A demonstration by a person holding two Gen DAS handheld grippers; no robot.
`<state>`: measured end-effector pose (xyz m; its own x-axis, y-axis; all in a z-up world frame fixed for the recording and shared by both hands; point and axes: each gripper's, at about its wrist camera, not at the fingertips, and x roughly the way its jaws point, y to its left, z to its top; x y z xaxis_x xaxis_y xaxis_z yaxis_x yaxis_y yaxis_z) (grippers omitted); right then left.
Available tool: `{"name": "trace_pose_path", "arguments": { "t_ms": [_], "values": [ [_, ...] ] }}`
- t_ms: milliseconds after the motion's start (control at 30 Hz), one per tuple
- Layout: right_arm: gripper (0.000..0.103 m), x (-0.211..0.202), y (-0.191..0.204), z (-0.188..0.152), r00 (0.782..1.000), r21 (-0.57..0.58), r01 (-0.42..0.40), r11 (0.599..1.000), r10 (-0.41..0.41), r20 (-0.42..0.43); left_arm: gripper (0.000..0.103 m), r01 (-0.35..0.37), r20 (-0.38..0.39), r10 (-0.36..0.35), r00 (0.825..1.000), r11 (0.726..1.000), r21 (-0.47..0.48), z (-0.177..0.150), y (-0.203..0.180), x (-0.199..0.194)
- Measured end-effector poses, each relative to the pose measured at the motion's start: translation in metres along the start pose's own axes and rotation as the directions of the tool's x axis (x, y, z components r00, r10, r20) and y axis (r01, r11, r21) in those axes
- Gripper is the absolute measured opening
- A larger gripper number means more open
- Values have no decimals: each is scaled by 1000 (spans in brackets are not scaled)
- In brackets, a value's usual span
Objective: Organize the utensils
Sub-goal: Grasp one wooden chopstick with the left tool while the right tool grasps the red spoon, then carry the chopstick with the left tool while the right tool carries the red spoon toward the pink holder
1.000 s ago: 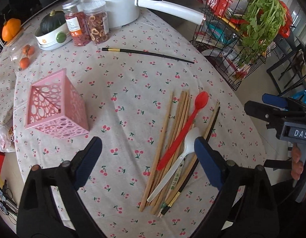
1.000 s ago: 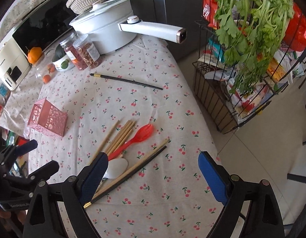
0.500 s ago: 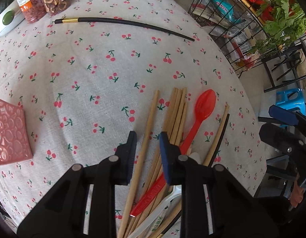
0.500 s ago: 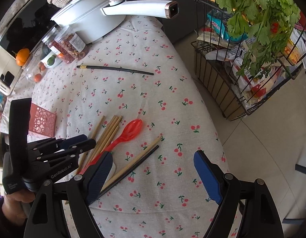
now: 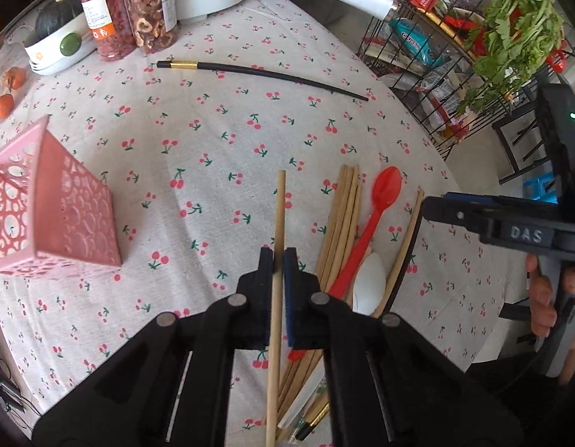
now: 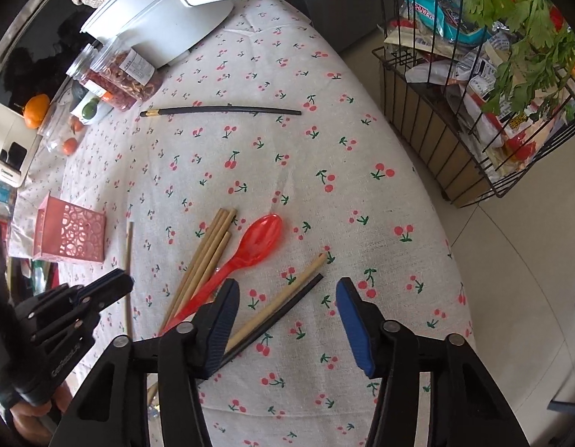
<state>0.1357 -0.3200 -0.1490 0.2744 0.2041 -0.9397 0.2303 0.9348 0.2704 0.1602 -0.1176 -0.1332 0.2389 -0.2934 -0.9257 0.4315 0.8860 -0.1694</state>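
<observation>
Round table under a cherry-print cloth [image 5: 220, 119]; tile floor and a wire rack [image 6: 455, 141] of packets and greens at right. Left gripper [image 5: 279, 260] is clamped on 1 wooden chopstick [image 5: 279, 208], lower centre. Right gripper [image 6: 287, 298] has just been closing, jaws half-wide, touching nothing, over a wooden and black chopstick pair [image 6: 287, 298]. Pink holder [image 5: 64, 216] stands at left; a red spoon [image 6: 250, 246] lies centre.
</observation>
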Motion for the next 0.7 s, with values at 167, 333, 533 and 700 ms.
{"name": "trace_pose_path", "arguments": {
  "t_ms": [167, 333, 533, 700],
  "values": [
    [32, 10, 5, 6, 996, 55, -88, 995, 89, -9, 6, -1, 67, -1, 998, 1000, 30, -20, 11, -47],
    [30, 19, 15, 13, 998, 79, -62, 995, 62, 2, 6, 6, 119, -8, 993, 1000, 15, -38, 22, -75],
    [29, 35, 6, 25, 999, 131, -38, 991, 37, 8, 6, 12, 211, -4, 978, 999, -38, -63, 47, -94],
    [22, 38, 2, 29, 996, 109, -85, 990, 80, 47, 6, 27, 220, -12, 976, 998, -65, -69, 63, -100]
  ]
}}
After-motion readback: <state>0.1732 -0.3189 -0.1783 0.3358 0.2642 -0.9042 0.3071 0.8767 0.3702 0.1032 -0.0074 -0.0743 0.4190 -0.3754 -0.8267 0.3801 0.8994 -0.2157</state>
